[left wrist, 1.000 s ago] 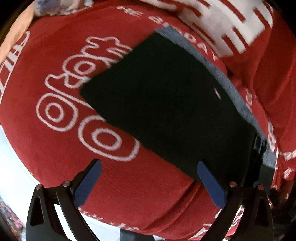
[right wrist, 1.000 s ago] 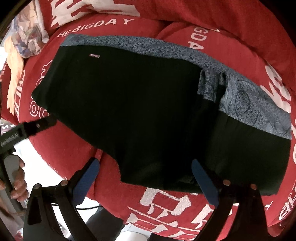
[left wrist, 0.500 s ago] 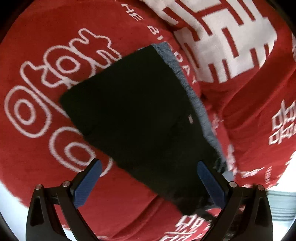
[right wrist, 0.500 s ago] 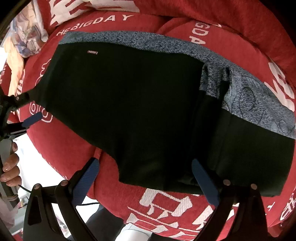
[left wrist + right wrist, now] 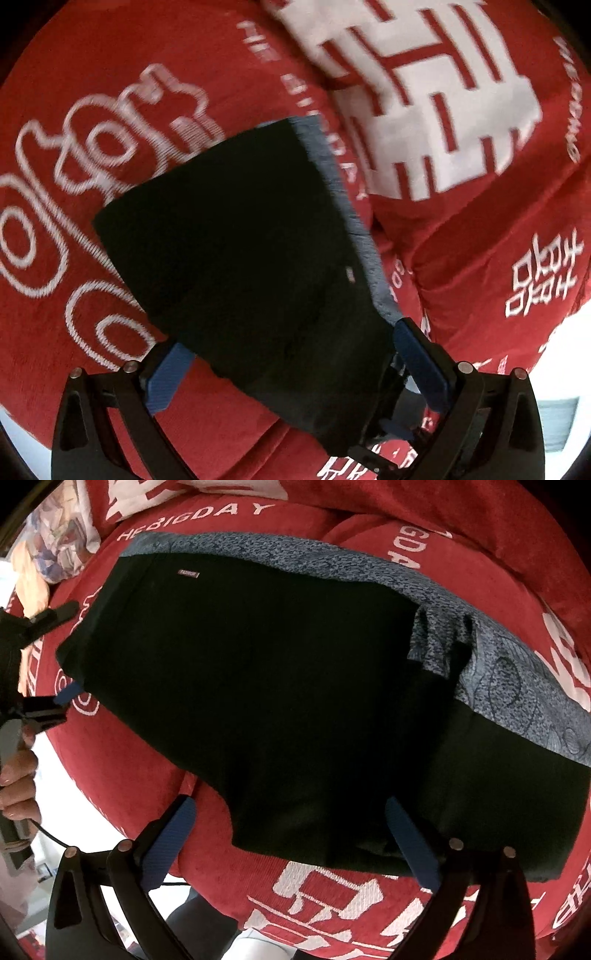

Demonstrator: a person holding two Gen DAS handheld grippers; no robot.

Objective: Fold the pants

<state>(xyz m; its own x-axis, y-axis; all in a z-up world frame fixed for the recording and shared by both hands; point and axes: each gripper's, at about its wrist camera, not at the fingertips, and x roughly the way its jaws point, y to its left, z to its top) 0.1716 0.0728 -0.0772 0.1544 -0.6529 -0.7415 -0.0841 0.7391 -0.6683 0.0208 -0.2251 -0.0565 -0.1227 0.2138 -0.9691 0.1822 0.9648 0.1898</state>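
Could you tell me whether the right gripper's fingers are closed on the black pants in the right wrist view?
No, the right gripper stands open, its blue fingers spread wide over the near edge of the black pants.

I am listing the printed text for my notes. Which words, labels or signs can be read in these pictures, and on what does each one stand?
"HEBIGDAY": white letters on the red plush cover beyond the black pants; the start may be cut off.
"GDA": a partial second copy at upper right.
Small label on the pants: too small to read.
Large white characters on the cover: decorative, not read here.
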